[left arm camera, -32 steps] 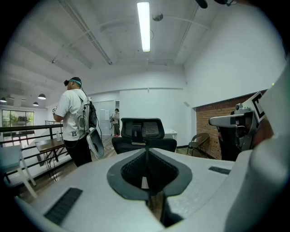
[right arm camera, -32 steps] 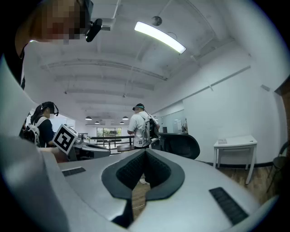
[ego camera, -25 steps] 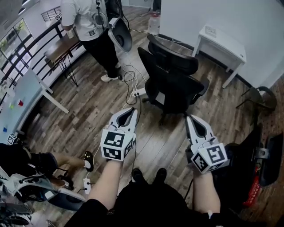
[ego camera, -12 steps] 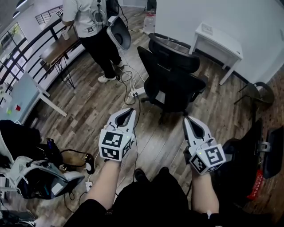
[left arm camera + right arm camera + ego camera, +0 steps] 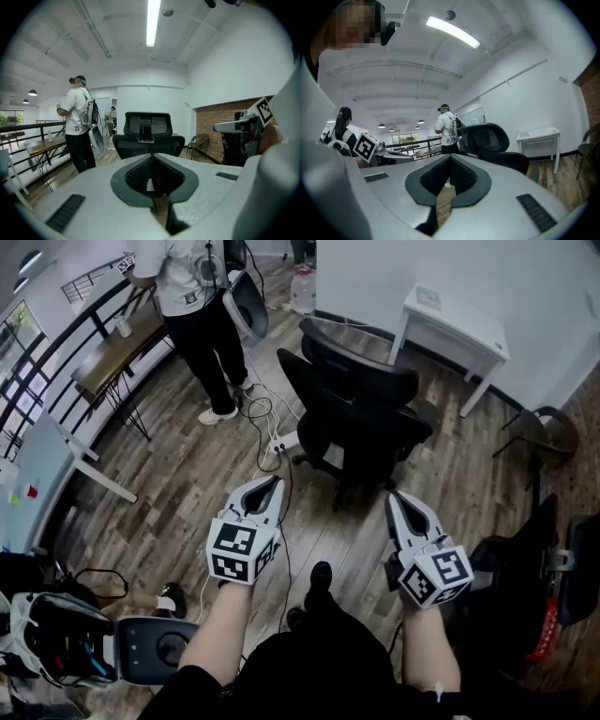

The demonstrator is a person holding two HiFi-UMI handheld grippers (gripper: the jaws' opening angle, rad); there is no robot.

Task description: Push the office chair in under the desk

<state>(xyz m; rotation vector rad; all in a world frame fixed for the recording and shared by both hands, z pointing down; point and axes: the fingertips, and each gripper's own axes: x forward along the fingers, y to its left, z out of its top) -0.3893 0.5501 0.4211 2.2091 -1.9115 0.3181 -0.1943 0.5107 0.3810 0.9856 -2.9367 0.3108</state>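
So I keep both my left gripper [image 5: 270, 486] and right gripper [image 5: 399, 501] shut and empty low in the frame, blunt tips aimed at the office chair [image 5: 361, 418] at centre, which stands well apart from the desk [image 5: 459, 320] at upper right.

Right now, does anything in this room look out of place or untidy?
Yes. The office chair stands out on the open floor, apart from the white desk, not tucked under it. Loose cables and a power strip lie on the floor right beside its base, where the wheels could catch them.
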